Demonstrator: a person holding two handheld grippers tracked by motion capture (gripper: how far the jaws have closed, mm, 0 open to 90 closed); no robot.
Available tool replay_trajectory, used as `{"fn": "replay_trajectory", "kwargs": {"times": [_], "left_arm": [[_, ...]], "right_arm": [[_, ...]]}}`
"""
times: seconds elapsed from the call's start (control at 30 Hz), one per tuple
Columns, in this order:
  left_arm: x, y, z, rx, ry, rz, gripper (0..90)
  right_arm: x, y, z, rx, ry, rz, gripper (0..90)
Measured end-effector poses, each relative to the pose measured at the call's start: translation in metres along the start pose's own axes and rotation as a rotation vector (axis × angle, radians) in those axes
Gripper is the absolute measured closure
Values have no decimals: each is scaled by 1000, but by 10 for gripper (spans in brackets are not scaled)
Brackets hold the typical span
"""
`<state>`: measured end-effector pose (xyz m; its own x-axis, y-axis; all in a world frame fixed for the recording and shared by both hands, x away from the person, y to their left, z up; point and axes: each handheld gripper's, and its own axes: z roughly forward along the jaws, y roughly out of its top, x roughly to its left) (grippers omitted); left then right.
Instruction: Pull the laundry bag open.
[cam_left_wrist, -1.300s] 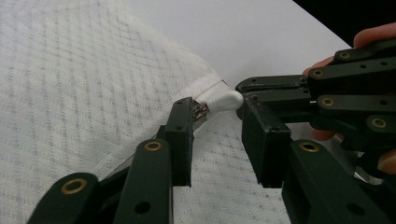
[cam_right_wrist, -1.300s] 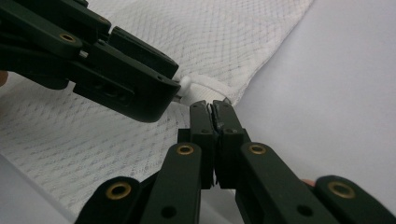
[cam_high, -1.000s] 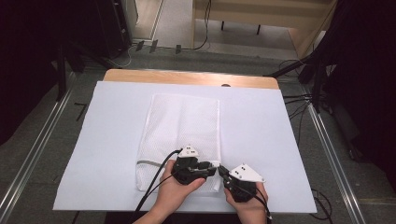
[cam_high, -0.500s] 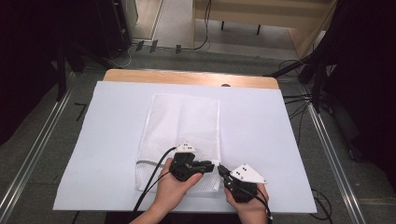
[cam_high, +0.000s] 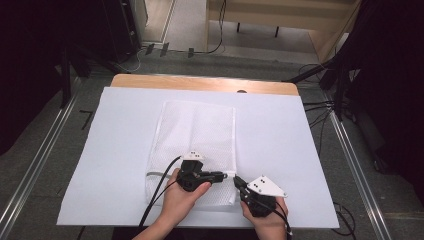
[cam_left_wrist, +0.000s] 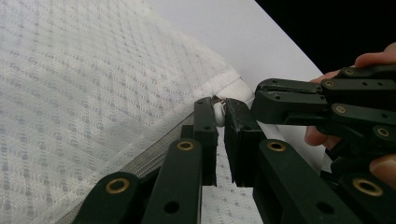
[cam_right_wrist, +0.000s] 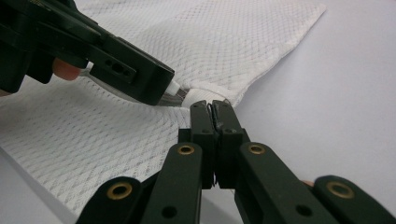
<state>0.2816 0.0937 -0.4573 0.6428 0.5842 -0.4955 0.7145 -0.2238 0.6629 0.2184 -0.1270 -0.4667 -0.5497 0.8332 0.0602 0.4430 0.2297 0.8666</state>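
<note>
Both grippers sit at the mesh bag's (cam_high: 197, 135) near right corner: left gripper (cam_left_wrist: 219, 114) pinching the zipper pull (cam_left_wrist: 218, 113), right gripper (cam_right_wrist: 214, 109) clamped on the corner fabric, so unzipping looks barely started.

A mesh bag (cam_high: 197, 142) lies mid-tabletop (cam_high: 300, 150), lengthwise front to back — the left tool (cam_high: 223, 176) over its near edge, the right tool (cam_high: 237, 181) just beside, at the bag's near right corner.

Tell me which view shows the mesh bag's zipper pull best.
The left gripper view: the white zipper pull sits clamped between the left gripper jaw tips, beside the zipper tape of the mesh bag. The right gripper view shows it poking from those jaws farther off. In the high view it is too small to tell.
</note>
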Motion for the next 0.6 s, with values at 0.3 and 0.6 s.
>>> {"fn": "replay_trajectory", "kwargs": {"times": [0.3,0.6], "left_arm": [[1,0,4,18,-24,-10,868],[-1,-2,2,22,3,37,876]], "right_arm": [[1,0,-1,-4,9,1,900],[3,2,-2,21,-6,-4,900]]}}
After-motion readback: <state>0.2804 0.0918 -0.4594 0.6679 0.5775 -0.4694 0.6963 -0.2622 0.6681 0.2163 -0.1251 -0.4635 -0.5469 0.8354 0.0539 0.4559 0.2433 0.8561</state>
